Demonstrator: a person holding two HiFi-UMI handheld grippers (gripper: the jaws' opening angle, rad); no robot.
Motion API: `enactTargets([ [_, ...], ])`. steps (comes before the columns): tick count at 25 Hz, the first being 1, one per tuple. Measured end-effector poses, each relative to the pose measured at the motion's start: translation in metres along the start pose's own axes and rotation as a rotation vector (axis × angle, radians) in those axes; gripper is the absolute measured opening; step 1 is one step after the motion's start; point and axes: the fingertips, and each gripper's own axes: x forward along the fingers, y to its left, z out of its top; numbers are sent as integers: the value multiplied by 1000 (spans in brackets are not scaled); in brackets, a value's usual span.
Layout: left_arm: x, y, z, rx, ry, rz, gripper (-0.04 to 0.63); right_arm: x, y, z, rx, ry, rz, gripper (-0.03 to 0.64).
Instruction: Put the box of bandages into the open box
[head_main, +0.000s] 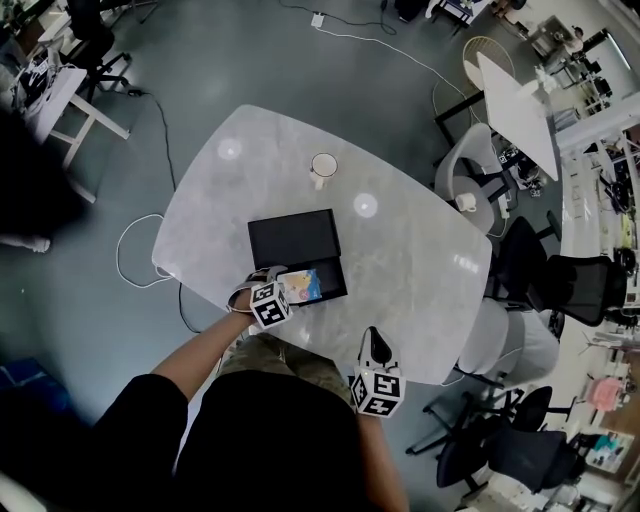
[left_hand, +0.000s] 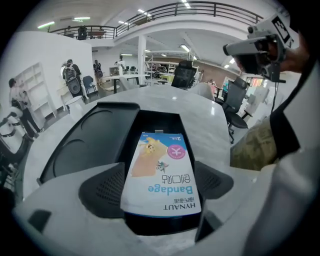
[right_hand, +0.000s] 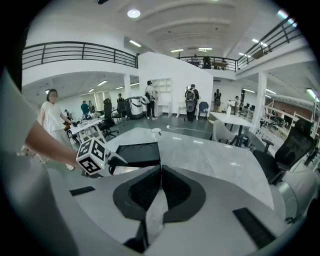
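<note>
The bandage box (left_hand: 161, 172), white and blue with a cartoon print, sits between the jaws of my left gripper (left_hand: 159, 186), which is shut on its near end. Its far end reaches into the black tray (left_hand: 156, 121) of the open box; whether it rests on the bottom I cannot tell. The tray's black lid (left_hand: 92, 145) lies flat to the left of it. From the head view, the bandage box (head_main: 303, 285) lies over the tray (head_main: 337, 271) near the table's front edge, with my left gripper (head_main: 280, 294) on it. My right gripper (head_main: 374, 347) hangs shut and empty off the table's front edge (right_hand: 159, 172).
A white mug (head_main: 323, 167) stands on the grey marble table (head_main: 400, 250) beyond the lid (head_main: 292, 238). Office chairs (head_main: 520, 262) crowd the table's right side. A white cable (head_main: 135, 262) loops on the floor at left. People stand far off in the room.
</note>
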Motion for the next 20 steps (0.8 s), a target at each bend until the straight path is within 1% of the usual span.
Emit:
enactTargets([
  [3,2,-1,2,-7,-22,-4,445,-3,-6,-2,57,8,3,14],
  [7,-1,-2,8,-64,-81,-1,446,-7,-1,11,25,-17,23,14],
  [10,-8,0,7,-74,-97,17,446,-10,4,19,40,-37,30,14],
  [12,-14,3,9,-88,-123,36,446,-15,5,20,57,-50,37,14],
  [16,-31,-1,19,-127,-195,67,446,-28,1,5,108,-52,35,14],
  [20,-59,-10,45,-180,-308,92,446,-41,-9,6,129,-97,38,14],
])
